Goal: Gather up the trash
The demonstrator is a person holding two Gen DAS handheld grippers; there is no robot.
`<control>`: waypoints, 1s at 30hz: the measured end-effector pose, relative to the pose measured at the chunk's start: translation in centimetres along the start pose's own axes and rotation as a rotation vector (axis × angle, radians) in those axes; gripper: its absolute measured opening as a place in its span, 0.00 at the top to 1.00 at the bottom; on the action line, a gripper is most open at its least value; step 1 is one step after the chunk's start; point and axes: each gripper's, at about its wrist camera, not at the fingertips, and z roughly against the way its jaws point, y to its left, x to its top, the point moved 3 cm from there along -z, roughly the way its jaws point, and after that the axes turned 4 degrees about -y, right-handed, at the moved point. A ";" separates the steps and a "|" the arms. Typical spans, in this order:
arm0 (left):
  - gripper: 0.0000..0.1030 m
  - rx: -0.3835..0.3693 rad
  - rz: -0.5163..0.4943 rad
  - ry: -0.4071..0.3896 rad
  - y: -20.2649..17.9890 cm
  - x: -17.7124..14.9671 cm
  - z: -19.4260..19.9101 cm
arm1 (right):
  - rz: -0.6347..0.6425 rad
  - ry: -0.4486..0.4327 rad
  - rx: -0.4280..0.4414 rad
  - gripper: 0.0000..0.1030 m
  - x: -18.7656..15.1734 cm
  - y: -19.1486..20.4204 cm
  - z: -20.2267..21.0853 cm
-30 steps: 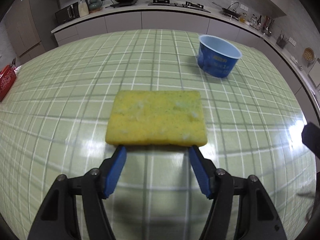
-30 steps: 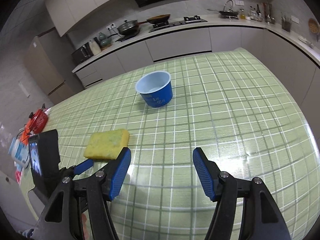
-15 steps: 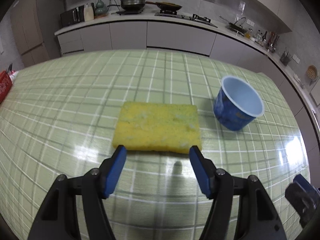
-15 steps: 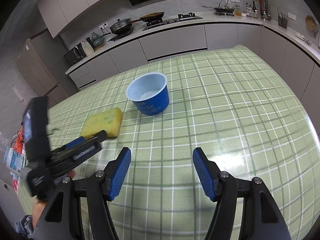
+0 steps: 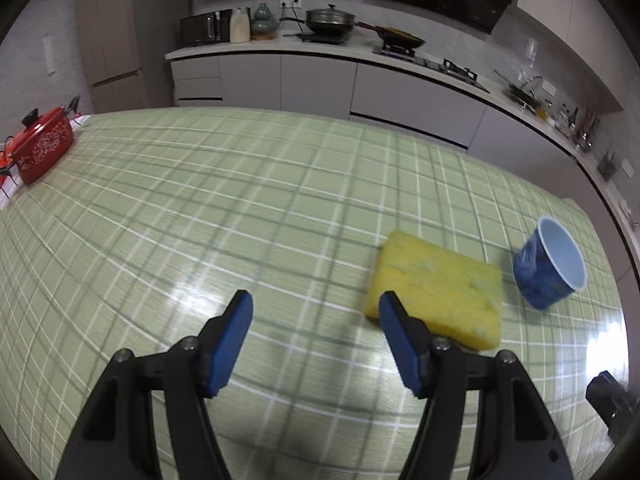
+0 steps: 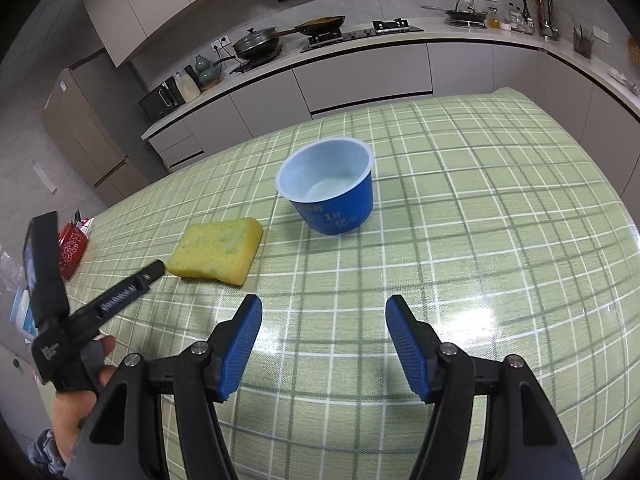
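Both grippers empty. Left gripper (image 5: pixel 316 310): fingers spread, yellow sponge (image 5: pixel 438 290) just beyond its right finger, outside the gap. Right gripper (image 6: pixel 324 322): fingers spread, aimed at the upright blue cup (image 6: pixel 330 190) ahead on the worktop (image 6: pixel 480 240), likely the 1st pickup.

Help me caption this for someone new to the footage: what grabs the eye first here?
The yellow sponge lies flat on the green checked tablecloth, with the empty blue cup upright just beyond it, apart from it. Nearest the right wrist camera, the open right gripper holds nothing and points toward the cup. A red patterned pot sits at the table's far left edge.
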 end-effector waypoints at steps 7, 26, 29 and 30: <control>0.35 0.038 -0.001 0.066 0.0 0.1 -3.0 | 0.006 -0.004 0.004 0.36 -0.1 0.3 0.2; 0.35 -0.201 -0.175 0.075 -6.2 -2.5 1.9 | 0.002 0.004 -0.043 0.36 -0.3 -0.9 -0.7; 0.35 -0.186 -0.168 0.082 -6.3 -1.9 1.2 | 0.013 0.009 -0.054 0.36 0.0 -0.7 -1.5; 0.35 -0.186 -0.144 0.079 -5.9 -1.6 1.3 | 0.013 0.011 -0.056 0.36 0.2 -0.7 -1.7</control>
